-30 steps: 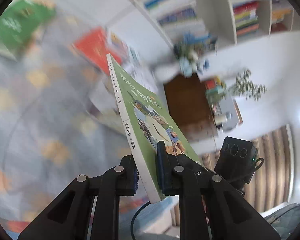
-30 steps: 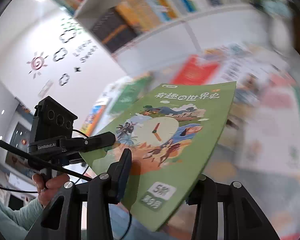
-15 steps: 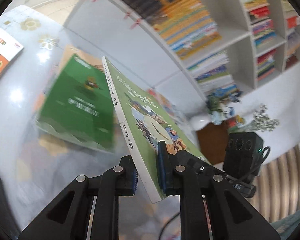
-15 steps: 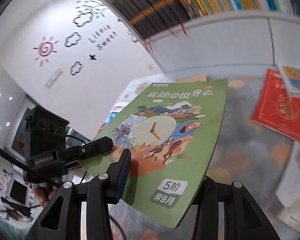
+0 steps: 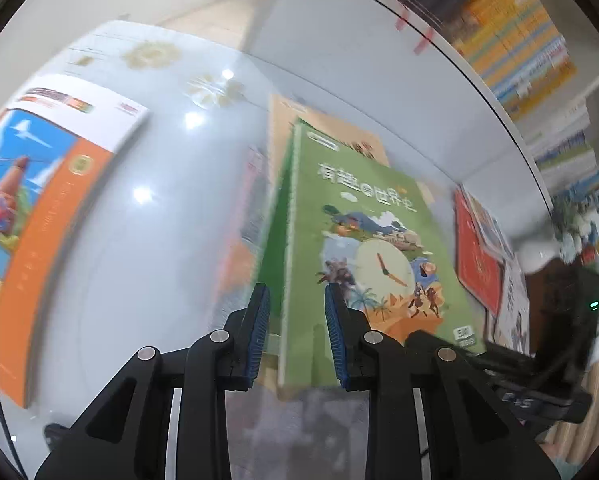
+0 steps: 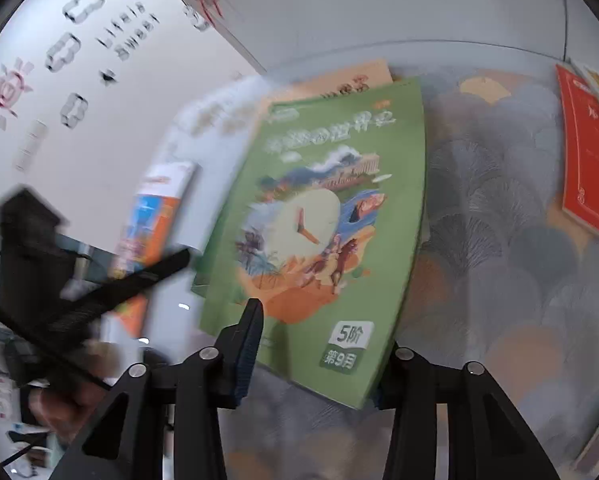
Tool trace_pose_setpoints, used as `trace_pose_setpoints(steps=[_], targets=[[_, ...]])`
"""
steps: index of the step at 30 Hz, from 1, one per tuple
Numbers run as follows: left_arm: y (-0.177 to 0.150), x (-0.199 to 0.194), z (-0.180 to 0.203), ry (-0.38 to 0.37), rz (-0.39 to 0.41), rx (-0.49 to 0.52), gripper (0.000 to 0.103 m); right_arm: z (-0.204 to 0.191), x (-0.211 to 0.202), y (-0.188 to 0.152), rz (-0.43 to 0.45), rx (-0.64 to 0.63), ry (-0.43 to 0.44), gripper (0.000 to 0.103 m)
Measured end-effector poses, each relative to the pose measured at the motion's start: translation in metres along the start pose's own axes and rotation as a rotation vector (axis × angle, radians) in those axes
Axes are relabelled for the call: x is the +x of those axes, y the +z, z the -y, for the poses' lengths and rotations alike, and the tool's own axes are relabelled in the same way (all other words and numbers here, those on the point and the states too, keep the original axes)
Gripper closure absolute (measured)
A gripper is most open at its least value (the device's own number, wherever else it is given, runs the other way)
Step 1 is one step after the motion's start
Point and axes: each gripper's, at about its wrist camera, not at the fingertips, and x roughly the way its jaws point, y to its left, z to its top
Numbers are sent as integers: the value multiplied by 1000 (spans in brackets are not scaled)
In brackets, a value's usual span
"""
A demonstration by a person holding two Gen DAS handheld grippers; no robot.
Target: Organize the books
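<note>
A green book [image 5: 363, 240] with a clock on its cover lies tilted over a tan book [image 5: 327, 128] on the table. Its spine edge runs between the blue pads of my left gripper [image 5: 295, 316]. Those jaws are opening, and a gap shows beside the left pad. In the right wrist view the green book [image 6: 331, 220] crosses my right gripper [image 6: 319, 340] at a slant. The left pad lies against its lower edge, and the right finger is hidden behind its corner. The tan book [image 6: 339, 80] peeks out beyond it.
An orange and blue book [image 5: 47, 200] lies to the left on the glossy table. A red book [image 5: 477, 256] and more books lie to the right on the patterned cloth [image 6: 499, 240]. A full bookshelf [image 5: 519, 40] stands behind. A hand [image 6: 71, 400] holds the other gripper.
Both grippers swung down from facing the shelves to the table, carrying the green book onto the tan book. The left jaws, clamped on the spine before, have parted.
</note>
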Motion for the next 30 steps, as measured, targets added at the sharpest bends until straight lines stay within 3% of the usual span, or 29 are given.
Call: trace_pose_setpoints(steps=[4,11,14,16,18,21,26,30], targets=[[-4,-3,-16,96,-1,-18,79,7,4,2,-39,0,52,58],[-34,-6,-28,77,-55,-81,79,-5,4,-40,-189,-166,56,52],[-41,-16,-20,71,-51,-75,79,-24,24,-40,-202,-273,-110,52],[-45,-23,-13,67,-41,-63,79,-19,26,-26,-178,-205,-92,52],[-50,-31,-5,54,-29,-48,79,6,19,-10,-125,-20,-34,55],[-58,-36,9,42,-33,-20,79,22,6,-12,-98,13,-44,55],[-79,-25,64,-85,-102,67,79,43,-40,-72,-108,-20,59,55],[-101,-2,138,-194,-187,188,76,104,-90,-134,-66,178,169,52]])
